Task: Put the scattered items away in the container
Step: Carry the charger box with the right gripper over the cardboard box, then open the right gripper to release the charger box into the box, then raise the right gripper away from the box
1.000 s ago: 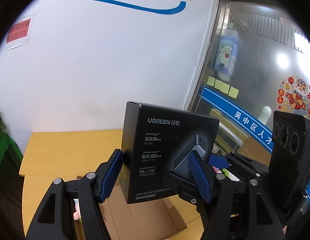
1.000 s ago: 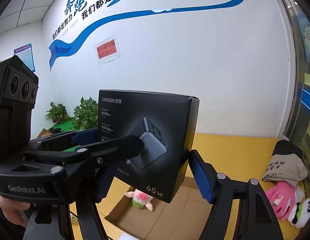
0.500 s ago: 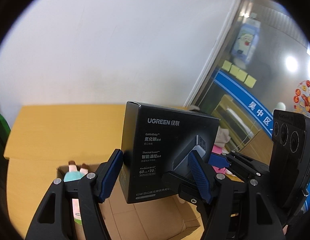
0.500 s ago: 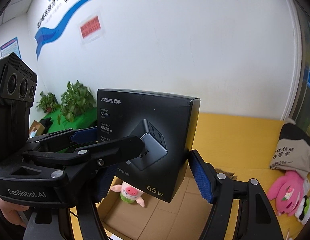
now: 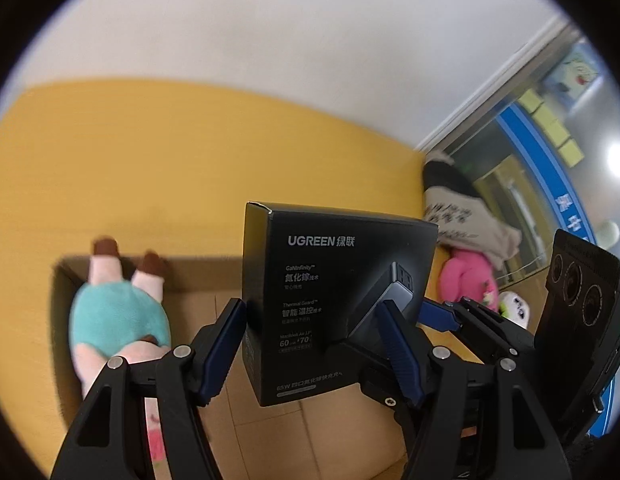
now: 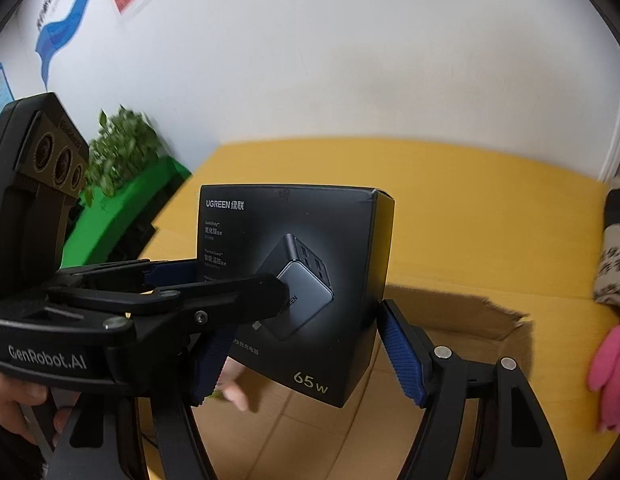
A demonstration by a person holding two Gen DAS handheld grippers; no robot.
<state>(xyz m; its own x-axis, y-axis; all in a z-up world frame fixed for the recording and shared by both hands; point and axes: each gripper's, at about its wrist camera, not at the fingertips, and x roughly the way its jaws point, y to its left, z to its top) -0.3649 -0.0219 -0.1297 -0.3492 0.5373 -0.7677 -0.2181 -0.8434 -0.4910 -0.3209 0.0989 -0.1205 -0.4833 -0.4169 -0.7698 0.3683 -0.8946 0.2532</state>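
Observation:
A black UGREEN charger box (image 5: 334, 292) is held upright between both grippers above an open cardboard box (image 5: 269, 432). My left gripper (image 5: 310, 352) is shut on the black box's sides. My right gripper (image 6: 305, 356) is also shut on the same box (image 6: 293, 280), its fingers on the left and right edges. In the left wrist view the right gripper's fingers (image 5: 442, 316) reach in from the right. A pink pig plush (image 5: 117, 320) with a teal body lies inside the cardboard box (image 6: 450, 320) at its left.
The cardboard box sits on a yellow table (image 5: 169, 160) against a white wall. A pink plush (image 5: 466, 276), a panda toy (image 5: 514, 308) and a beige printed bag (image 5: 462, 216) lie at the table's right. Green plants (image 6: 121, 148) stand left.
Both grippers have tilted downward with the black box, bringing the cardboard box, the pig plush and the table more into view. The grip on the box has not changed.

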